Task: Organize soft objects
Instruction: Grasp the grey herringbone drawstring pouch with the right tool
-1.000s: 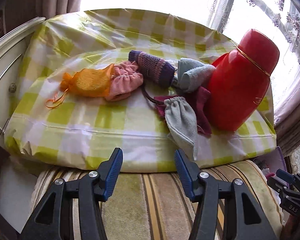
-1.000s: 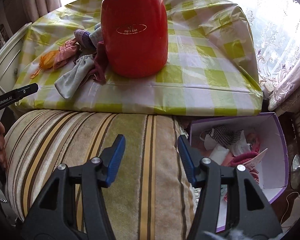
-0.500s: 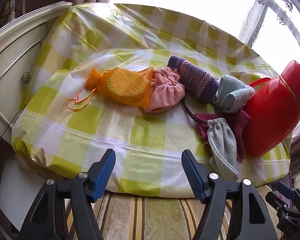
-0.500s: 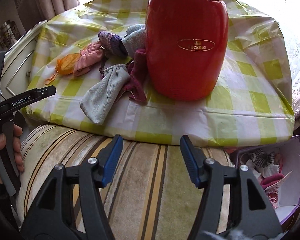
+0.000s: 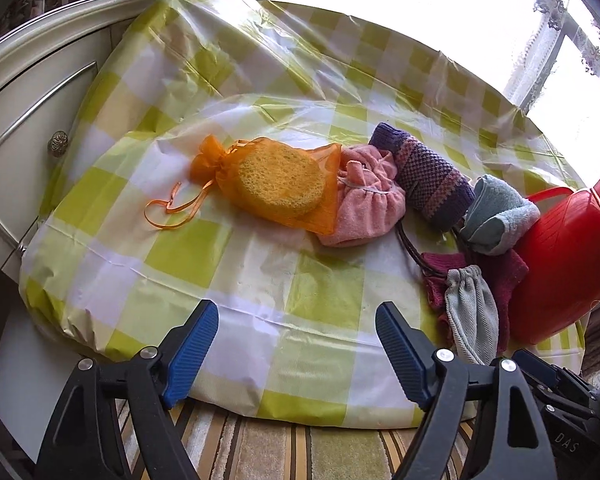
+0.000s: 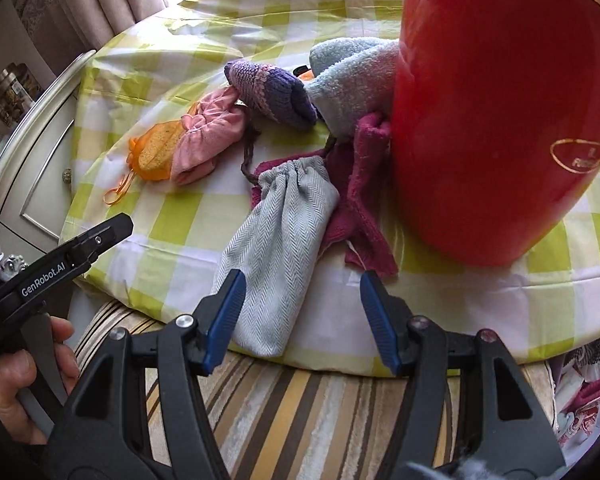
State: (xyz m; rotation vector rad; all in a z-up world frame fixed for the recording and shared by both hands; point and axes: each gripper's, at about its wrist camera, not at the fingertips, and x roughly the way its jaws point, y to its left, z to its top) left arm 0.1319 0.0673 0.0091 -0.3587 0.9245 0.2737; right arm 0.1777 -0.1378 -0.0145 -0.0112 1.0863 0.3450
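Soft items lie in a row on the checked table [image 5: 204,264]: an orange mesh bag with a yellow sponge [image 5: 278,184], a pink cloth pouch [image 5: 364,208], a purple knit piece [image 5: 432,184], a light blue towel [image 5: 496,212], a maroon cloth [image 5: 500,276] and a grey drawstring pouch [image 5: 472,316]. My left gripper [image 5: 296,332] is open and empty over the table's near edge. My right gripper [image 6: 300,300] is open, with the grey pouch's [image 6: 276,256] lower end just beyond its left finger.
A large red jar [image 6: 500,112] stands at the table's right, against the maroon cloth and blue towel. A striped cushion [image 6: 300,408] lies below the table's front edge. A white cabinet [image 5: 28,92] is at the left. A box of cloths [image 6: 588,392] shows at the right.
Both grippers have moved forward toward the table. The left has swung left over the near edge; the right has closed in on the grey pouch. Both stay open.
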